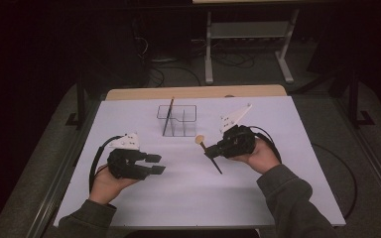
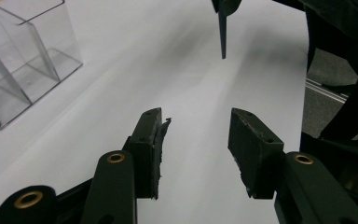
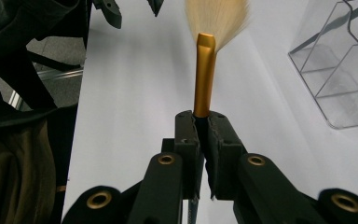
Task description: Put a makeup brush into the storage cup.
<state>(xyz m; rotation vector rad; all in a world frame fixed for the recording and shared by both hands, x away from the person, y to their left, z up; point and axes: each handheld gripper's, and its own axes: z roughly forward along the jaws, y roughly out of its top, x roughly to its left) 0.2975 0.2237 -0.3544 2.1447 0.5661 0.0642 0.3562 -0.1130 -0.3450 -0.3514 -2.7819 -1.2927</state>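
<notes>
A make-up brush [image 1: 209, 153] with a gold ferrule [image 3: 204, 74], pale bristles and a dark pointed handle [image 2: 222, 32] hangs tilted above the white table, bristles towards the organiser. My right gripper [image 1: 214, 150] is shut on it just below the ferrule, as the right gripper view [image 3: 201, 116] shows. A clear plastic organiser [image 1: 177, 120] with several compartments stands at the middle back, and a thin dark stick [image 1: 168, 116] leans in its left part. My left gripper [image 1: 157, 164] is at the front left, pointing right. Its jaws [image 2: 196, 116] stand open with nothing between them.
A white sheet [image 1: 258, 198] covers the table, with a strip of bare wood [image 1: 193, 92] along the far edge. The organiser [image 2: 23, 65] sits to the left ahead of my left gripper. Dark floor, cables and a metal stand [image 1: 248, 44] lie beyond the table.
</notes>
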